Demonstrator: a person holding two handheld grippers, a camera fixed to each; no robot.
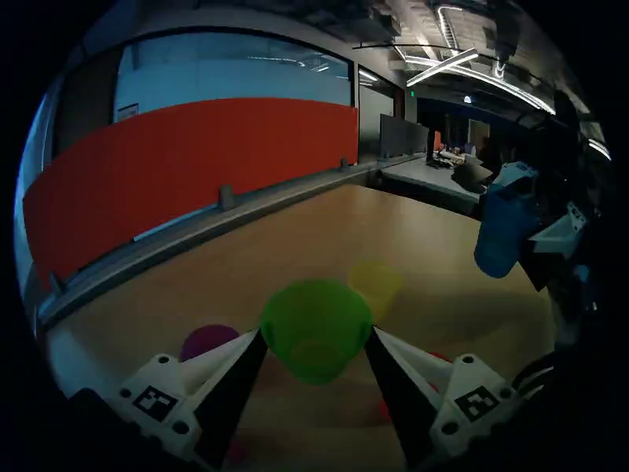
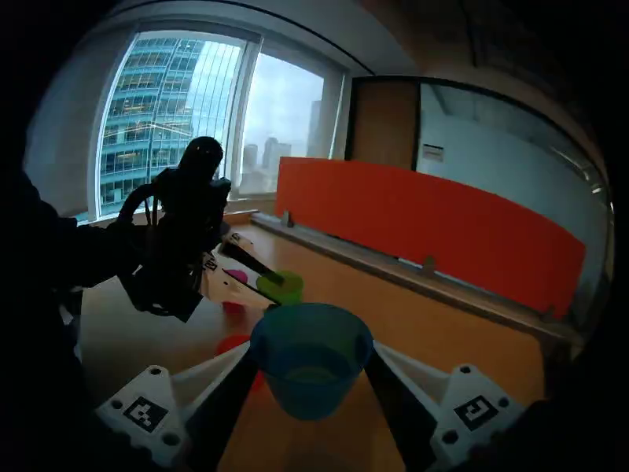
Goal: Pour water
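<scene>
My left gripper (image 1: 314, 346) is shut on a green cup (image 1: 316, 329), held upright above the wooden table (image 1: 338, 236). In the right gripper view that green cup (image 2: 283, 287) sits between the left gripper's dark fingers (image 2: 248, 261). My right gripper (image 2: 310, 370) is shut on a blue cup (image 2: 310, 358) with a little liquid at its bottom. From the left gripper view the blue cup (image 1: 503, 232) hangs at the right, above the table, held by the other gripper.
A yellow cup (image 1: 376, 283) and a purple cup (image 1: 208, 340) stand on the table beyond the green one. Red and pink cups (image 2: 233, 308) sit under the left gripper. An orange divider panel (image 1: 196, 165) runs along the table's far edge. Windows (image 2: 189, 118) lie behind.
</scene>
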